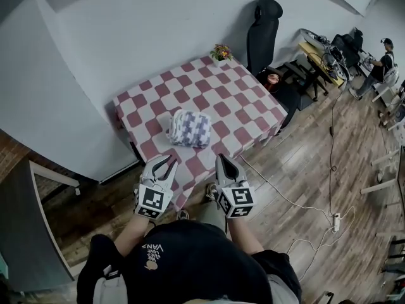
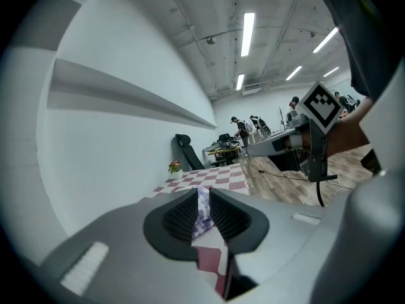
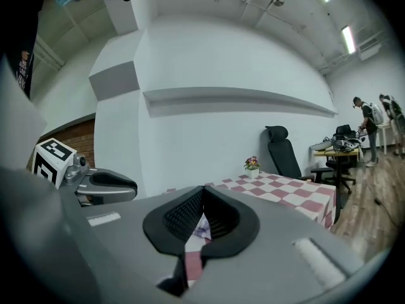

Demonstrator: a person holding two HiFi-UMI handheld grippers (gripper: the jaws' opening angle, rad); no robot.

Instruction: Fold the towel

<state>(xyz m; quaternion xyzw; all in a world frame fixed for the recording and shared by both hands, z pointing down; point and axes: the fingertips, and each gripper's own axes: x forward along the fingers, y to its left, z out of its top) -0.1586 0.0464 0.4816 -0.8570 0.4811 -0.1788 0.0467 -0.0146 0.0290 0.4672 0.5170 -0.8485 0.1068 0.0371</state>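
The towel (image 1: 190, 128), white with a purple-grey pattern, lies folded in a small thick bundle near the front of the red-and-white checked table (image 1: 247, 106). Both grippers hover side by side at the table's near edge, short of the towel and apart from it. My left gripper (image 1: 167, 163) has its jaws a narrow slit apart with nothing held; through the slit the left gripper view shows the distant towel (image 2: 203, 211). My right gripper (image 1: 223, 163) is shut and empty. The right gripper view shows a sliver of towel (image 3: 202, 230) below the closed tips.
A small flower pot (image 1: 220, 53) stands at the table's far corner, against the grey wall. A black office chair (image 1: 262, 33) is behind the table. A cable and power strip (image 1: 336, 221) lie on the wooden floor to the right. People and desks are at the far right (image 1: 381, 62).
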